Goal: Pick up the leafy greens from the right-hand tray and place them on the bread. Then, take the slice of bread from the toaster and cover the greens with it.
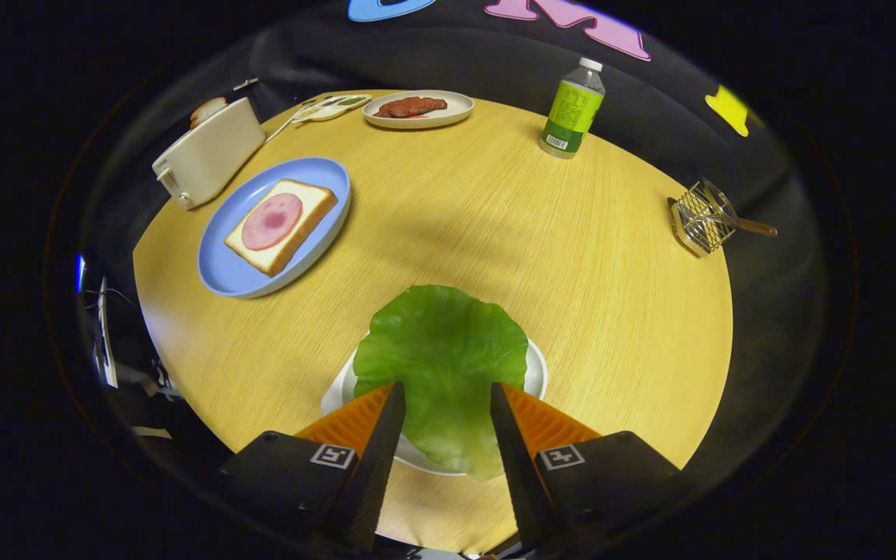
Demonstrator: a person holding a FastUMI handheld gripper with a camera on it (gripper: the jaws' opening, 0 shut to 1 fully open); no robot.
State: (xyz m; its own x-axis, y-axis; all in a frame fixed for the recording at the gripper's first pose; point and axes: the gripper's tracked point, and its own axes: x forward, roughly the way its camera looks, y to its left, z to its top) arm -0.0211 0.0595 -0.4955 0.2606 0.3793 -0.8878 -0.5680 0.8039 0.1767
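The gripper (442,393) is being held open astride the broad green lettuce leaf (442,350) on its white tray (535,372), lower centre, apparently for grasping; nothing is being gripped.

A round table (572,257) with a pale, light-grained wooden top is seen from above, brightly and evenly lit, with a soft shadow lying across its middle. It is surrounded by a black cloth wall (495,54) that is draped in folds behind the far edge, and the space beyond the table's rim is left in darkness.
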